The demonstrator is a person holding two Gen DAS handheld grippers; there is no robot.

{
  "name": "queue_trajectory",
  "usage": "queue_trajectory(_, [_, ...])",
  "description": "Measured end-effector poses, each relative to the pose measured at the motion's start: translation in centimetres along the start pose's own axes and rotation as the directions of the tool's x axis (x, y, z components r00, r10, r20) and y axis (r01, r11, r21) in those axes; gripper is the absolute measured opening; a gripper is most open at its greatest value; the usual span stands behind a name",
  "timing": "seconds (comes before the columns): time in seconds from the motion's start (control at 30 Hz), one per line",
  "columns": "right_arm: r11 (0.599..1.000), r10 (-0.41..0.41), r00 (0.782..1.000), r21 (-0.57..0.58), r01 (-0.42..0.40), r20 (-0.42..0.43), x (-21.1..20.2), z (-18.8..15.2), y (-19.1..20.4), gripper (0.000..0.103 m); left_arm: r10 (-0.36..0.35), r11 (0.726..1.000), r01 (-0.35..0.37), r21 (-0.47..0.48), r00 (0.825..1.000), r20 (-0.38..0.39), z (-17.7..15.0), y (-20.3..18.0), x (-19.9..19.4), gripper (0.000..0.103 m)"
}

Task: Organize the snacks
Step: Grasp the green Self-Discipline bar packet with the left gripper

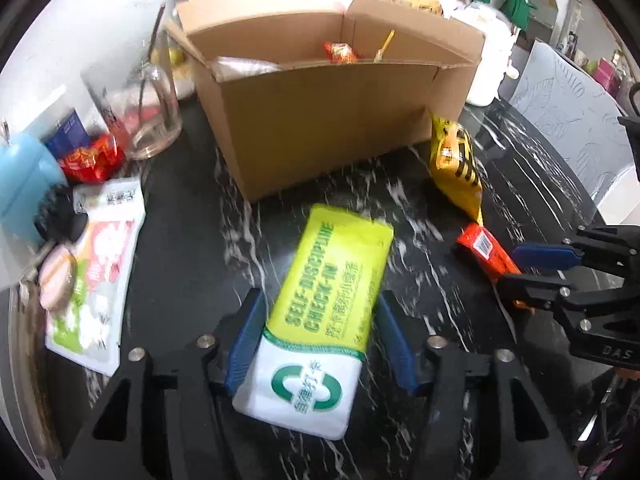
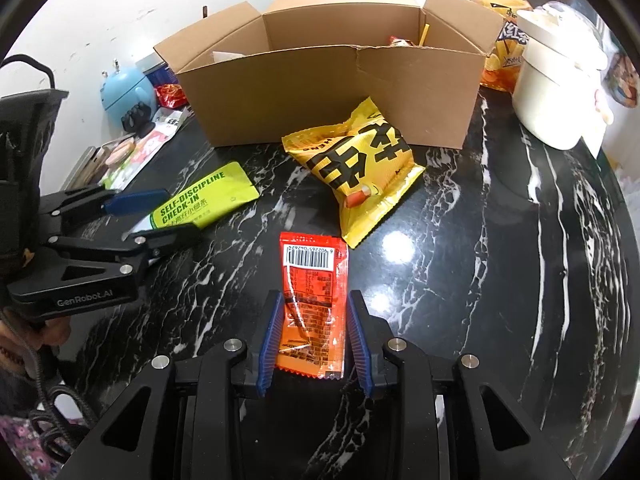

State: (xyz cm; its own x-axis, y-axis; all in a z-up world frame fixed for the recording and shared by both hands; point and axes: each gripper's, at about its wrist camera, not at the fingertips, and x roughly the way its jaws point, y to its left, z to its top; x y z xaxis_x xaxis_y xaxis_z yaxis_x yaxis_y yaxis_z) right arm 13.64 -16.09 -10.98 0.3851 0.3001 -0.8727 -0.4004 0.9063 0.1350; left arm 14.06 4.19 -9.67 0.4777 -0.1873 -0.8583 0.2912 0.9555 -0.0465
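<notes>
Here, scene: three snack packets lay on the black marbled counter in front of an open cardboard box that already held a few snacks.
Green packet: the lime-and-white "SELF-DISCIPLINE CHECK-IN" pouch lay flat on the counter between the fingers of the left tool.
Left tool: spread, with a gap showing between each blue pad and the pouch; it was not pressing on it.
Orange sachet: the flat orange packet with a barcode lay between the fingers of the right tool.
Right tool: narrowed around the sachet with its pads at the edges; it looked clamped on it.
Yellow bag: the puffed yellow snack bag sat just in front of the box, untouched.
Handling, green pouch: probably light, soft and slick film; best squeezed across its narrow width near the middle, gently.
Handling, orange sachet: thin and floppy, likely to droop or slip; grip across the width.
Handling, yellow bag: air-filled, contents crushable; pinch a crimped seam.
</notes>
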Motion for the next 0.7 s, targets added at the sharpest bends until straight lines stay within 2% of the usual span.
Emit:
queue_trajectory(0.13, [1.0, 0.0, 1.0, 0.0, 0.0, 0.0, 0.1, 0.1, 0.1, 0.032, 0.015, 1.0, -0.015, 0.018, 1.0, 0.016, -0.3, -0.5, 0.1, 0.067])
queue_trajectory(0.2, [1.0, -0.001, 1.0, 0.001, 0.001, 0.002, 0.1, 0.1, 0.1, 0.032, 0.021, 1.0, -0.021, -0.004, 0.999, 0.027, -0.5, -0.4, 0.0, 0.067])
queue_trajectory(0.27, [1.0, -0.002, 1.0, 0.0, 0.002, 0.003, 0.1, 0.1, 0.1, 0.032, 0.037, 0.999, -0.037, -0.021, 0.999, 0.031, -0.5, -0.4, -0.2, 0.055])
queue_trajectory(0.33, [1.0, -0.002, 1.0, -0.001, 0.002, 0.003, 0.1, 0.1, 0.1, 0.032, 0.038, 0.999, -0.037, -0.019, 0.999, 0.024, -0.6, -0.5, -0.4, 0.049])
queue_trajectory(0.53, [1.0, -0.008, 1.0, -0.016, 0.008, 0.014, 0.1, 0.1, 0.4, 0.032, 0.063, 0.998, -0.063, -0.007, 0.998, 0.015, -0.9, -0.8, -0.9, 0.046])
queue_trajectory(0.7, [1.0, 0.022, 1.0, 0.0, -0.022, 0.016, 0.0, -0.1, 0.4, 0.032, 0.026, 0.999, -0.026, -0.036, 1.0, 0.005, -1.4, -0.7, -1.8, 0.045])
